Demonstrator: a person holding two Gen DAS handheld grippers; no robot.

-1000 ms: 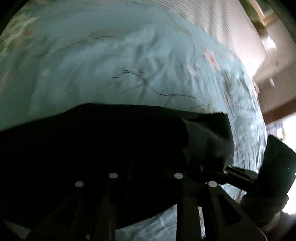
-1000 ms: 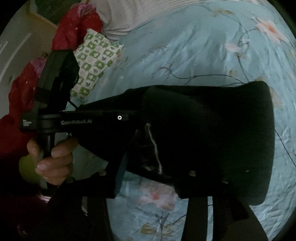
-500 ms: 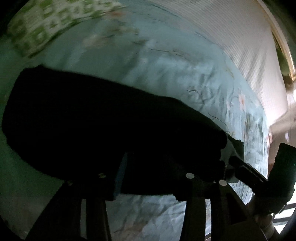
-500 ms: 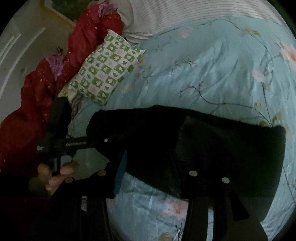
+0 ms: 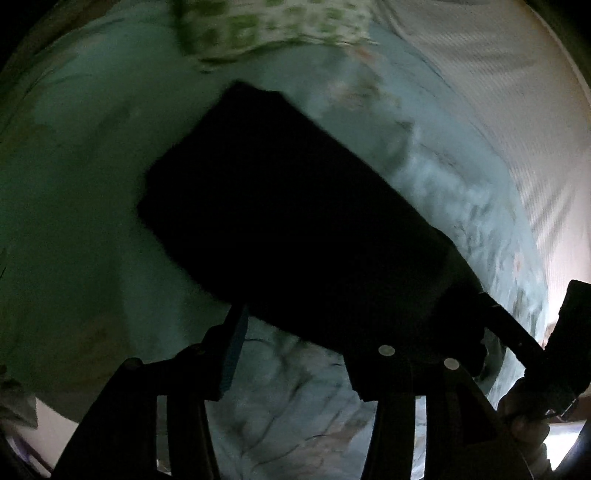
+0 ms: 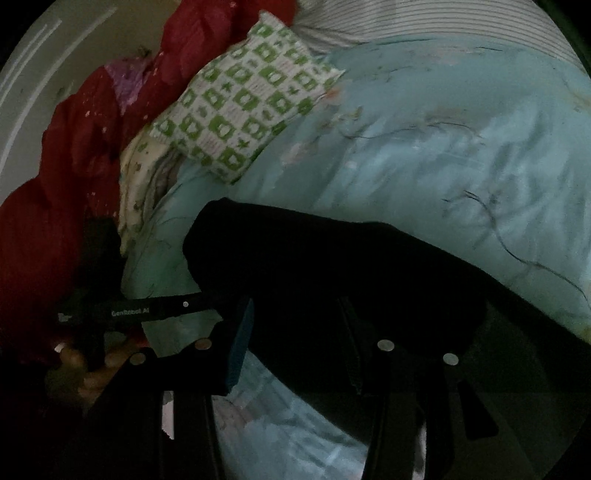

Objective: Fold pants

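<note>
The black pants point(image 5: 295, 229) are folded into a thick dark bundle held above the light blue floral bedspread point(image 5: 74, 221). My left gripper point(image 5: 306, 354) is shut on the near edge of the pants. My right gripper point(image 6: 310, 343) is shut on the pants point(image 6: 332, 266) too, on their near edge. The right gripper's body shows at the right edge of the left wrist view point(image 5: 524, 343), and the left gripper's body shows at the left of the right wrist view point(image 6: 136, 310). The pants hide both pairs of fingertips.
A green-and-white checked pillow point(image 6: 243, 110) lies at the head of the bed, also blurred at the top of the left wrist view point(image 5: 273, 26). Red bedding point(image 6: 66, 177) is heaped at the left. A striped sheet point(image 6: 424, 22) lies beyond the bedspread.
Both grippers have carried the pants bundle toward the pillow end of the bed. The pillow and red bedding now loom larger. Both grips stay shut.
</note>
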